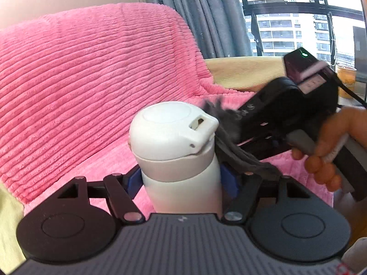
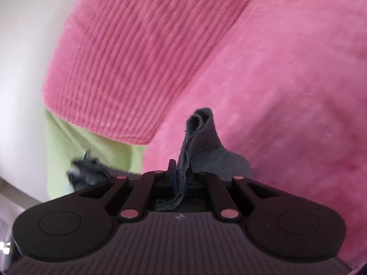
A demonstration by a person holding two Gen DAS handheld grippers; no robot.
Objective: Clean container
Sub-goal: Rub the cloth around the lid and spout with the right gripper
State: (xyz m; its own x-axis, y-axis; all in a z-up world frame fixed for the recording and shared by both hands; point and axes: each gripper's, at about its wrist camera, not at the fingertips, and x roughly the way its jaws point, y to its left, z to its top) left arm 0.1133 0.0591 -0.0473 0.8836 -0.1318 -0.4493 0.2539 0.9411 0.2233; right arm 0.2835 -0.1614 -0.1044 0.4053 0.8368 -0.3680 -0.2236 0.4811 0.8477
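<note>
A white bottle (image 1: 181, 160) with a flip-top lid stands upright between my left gripper's (image 1: 183, 181) blue pads, which are shut on its body. My right gripper (image 2: 180, 183) is shut on a grey cloth (image 2: 201, 142), which sticks up from between its pads. In the left wrist view the right gripper (image 1: 229, 123) comes in from the right, held by a hand, and presses the grey cloth (image 1: 231, 142) against the right side of the bottle's lid and neck. The cloth there is blurred.
A pink ribbed blanket (image 1: 87, 73) covers the sofa behind and under the bottle, over a yellow-green cover (image 2: 91, 142). Grey curtains (image 1: 201, 18) and a window (image 1: 293, 18) stand at the back right. An orange cup (image 1: 346, 80) sits at the far right.
</note>
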